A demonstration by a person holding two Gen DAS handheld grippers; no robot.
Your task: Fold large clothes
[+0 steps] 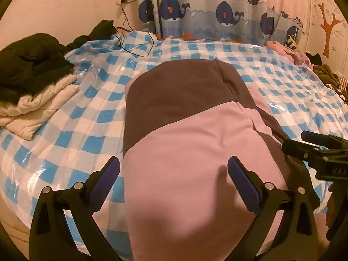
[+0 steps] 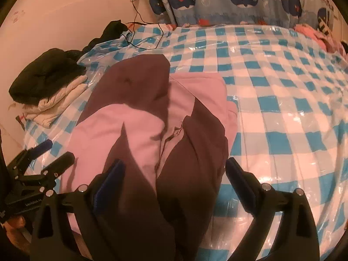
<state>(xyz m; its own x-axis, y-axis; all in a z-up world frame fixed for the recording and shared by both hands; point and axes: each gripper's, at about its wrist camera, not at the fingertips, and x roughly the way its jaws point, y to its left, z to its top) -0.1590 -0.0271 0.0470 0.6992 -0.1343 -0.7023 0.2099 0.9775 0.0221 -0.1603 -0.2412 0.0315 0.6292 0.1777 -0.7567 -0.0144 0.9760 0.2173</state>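
A pink and dark brown jacket [image 1: 184, 130] lies partly folded on the bed, its zipper front [image 2: 174, 130] showing in the right wrist view. My left gripper [image 1: 174, 169] hangs above its near pink part, jaws wide apart, nothing pinched between the blue pads [image 1: 243, 187]. My right gripper [image 2: 174, 174] hovers open over the brown near part of the jacket [image 2: 187, 174]; its pads press on nothing. Each gripper shows in the other's view: the right gripper [image 1: 304, 143] at the right edge, the left gripper [image 2: 54, 152] at the left edge.
The bed carries a blue and white checked sheet [image 1: 87, 117] under clear plastic. A pile of black and white clothes [image 1: 32, 87] sits at the left. More clothes [image 1: 326, 71] lie at the far right. A cable [image 1: 134, 47] trails from a wall socket. Whale curtains [image 1: 217, 10] hang behind.
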